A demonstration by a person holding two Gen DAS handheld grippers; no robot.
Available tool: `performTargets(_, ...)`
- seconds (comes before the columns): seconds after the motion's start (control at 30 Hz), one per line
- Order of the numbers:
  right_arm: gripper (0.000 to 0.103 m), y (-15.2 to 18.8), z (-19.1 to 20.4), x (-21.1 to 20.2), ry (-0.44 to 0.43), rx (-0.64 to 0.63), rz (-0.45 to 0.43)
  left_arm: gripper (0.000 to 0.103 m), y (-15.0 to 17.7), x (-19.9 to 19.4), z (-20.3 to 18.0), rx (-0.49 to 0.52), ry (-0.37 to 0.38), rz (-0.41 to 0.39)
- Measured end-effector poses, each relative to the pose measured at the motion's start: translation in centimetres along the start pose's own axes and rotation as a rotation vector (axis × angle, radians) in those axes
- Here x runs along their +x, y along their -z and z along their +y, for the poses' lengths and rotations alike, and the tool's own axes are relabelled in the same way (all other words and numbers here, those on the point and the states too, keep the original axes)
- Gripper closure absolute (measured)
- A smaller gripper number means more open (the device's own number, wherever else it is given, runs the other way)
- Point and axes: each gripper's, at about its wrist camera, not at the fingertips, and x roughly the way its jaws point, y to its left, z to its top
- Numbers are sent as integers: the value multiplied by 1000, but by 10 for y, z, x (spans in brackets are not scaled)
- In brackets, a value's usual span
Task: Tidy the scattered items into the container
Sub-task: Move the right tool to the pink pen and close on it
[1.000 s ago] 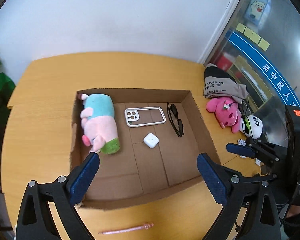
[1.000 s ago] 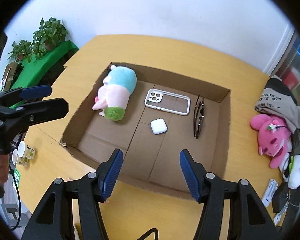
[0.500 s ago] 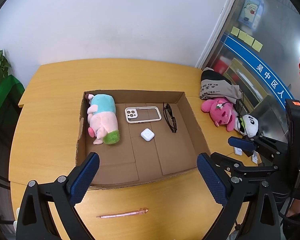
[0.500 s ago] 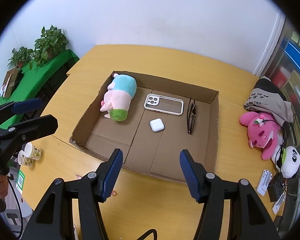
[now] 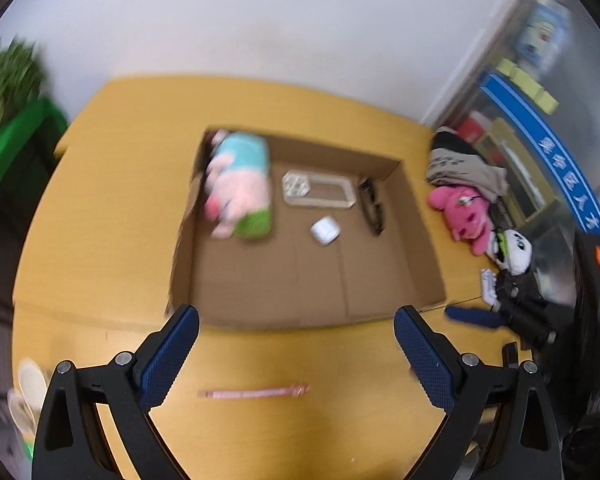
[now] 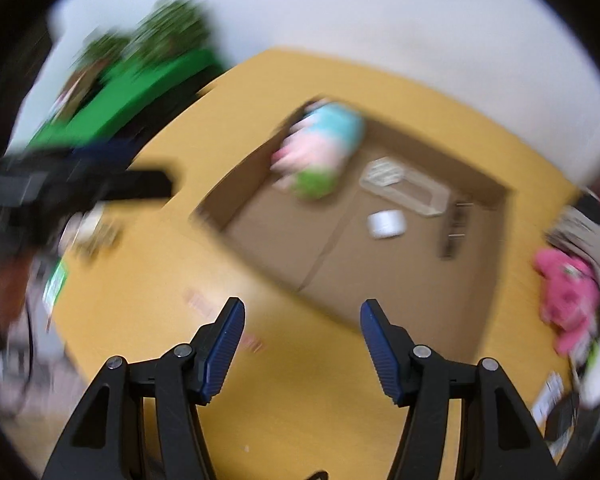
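Box point(image 5: 384, 276) holds 4 items; pen point(image 5: 256, 393) lies outside on table point(image 5: 112, 200). Left gripper point(image 5: 296, 360) and right gripper point(image 6: 302, 346) both spread wide, empty. Step: likely fetch pen; next, descend, straddle it.

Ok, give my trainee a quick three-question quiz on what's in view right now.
1. True or false: the pink pen lies inside the cardboard box.
2. Which item sits nearest the box's left wall? A) glasses B) plush toy C) earbud case
3. Fill in: both the left claw and the right claw are ____ and hold nothing.

Key: 1 false, it lies on the table in front of the box; 2 B; 3 open.
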Motion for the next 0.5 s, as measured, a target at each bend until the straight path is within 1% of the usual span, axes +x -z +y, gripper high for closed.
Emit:
performTargets(0.07, 43, 11, 22, 28, -95, -92, 66, 3, 16, 14, 19, -64, -11, 41)
performTargets(0.17, 43, 24, 42, 64, -175, -164, 140, 3, 43, 40, 50, -177, -29, 113)
performTargets(0.27, 43, 35, 56, 103, -194, -240, 205, 3, 73, 68, 82, -318, -35, 187)
performTargets(0.33, 43, 39, 60, 122, -205, -281, 225, 3, 94, 88, 98, -398, -37, 235)
performTargets(0.43, 43, 42, 67, 148, -197, -355, 246, 4, 118, 113, 114, -507, -45, 293)
performTargets(0.5, 43, 46, 71, 166, -200, -396, 255, 4, 130, 126, 123, -582, -37, 316)
